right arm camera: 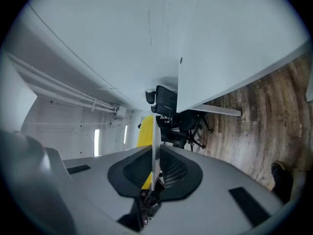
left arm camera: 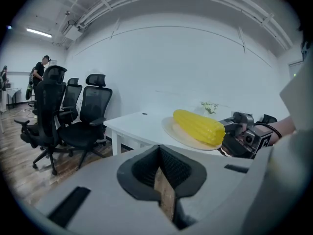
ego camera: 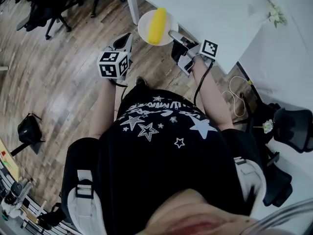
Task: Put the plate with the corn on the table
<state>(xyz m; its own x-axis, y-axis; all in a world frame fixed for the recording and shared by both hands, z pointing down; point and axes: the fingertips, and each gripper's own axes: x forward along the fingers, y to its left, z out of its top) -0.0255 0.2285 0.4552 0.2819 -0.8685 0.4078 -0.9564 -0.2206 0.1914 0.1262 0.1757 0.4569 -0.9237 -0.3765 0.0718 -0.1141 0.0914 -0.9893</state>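
A white plate point(ego camera: 145, 27) carries a yellow corn cob point(ego camera: 157, 25) and hovers over the near corner of the white table point(ego camera: 215, 9). My right gripper point(ego camera: 172, 34) is shut on the plate's right rim. In the right gripper view the plate point(right arm camera: 153, 131) shows edge-on as a thin white line between the pads, with the corn point(right arm camera: 145, 131) behind it. In the left gripper view the plate point(left arm camera: 182, 137), the corn point(left arm camera: 199, 126) and the right gripper point(left arm camera: 239, 137) are just beyond the table point(left arm camera: 137, 124). My left gripper point(ego camera: 124, 39) is shut with nothing in it, a little left of the plate.
Black office chairs point(left arm camera: 88, 116) stand left of the table, and another point(ego camera: 293, 129) stands at the right. A small sprig of flowers point(ego camera: 276, 13) lies on the table. Cables point(ego camera: 237, 99) and a black bag point(ego camera: 28, 129) are on the wooden floor. A person point(left arm camera: 41, 70) stands far off.
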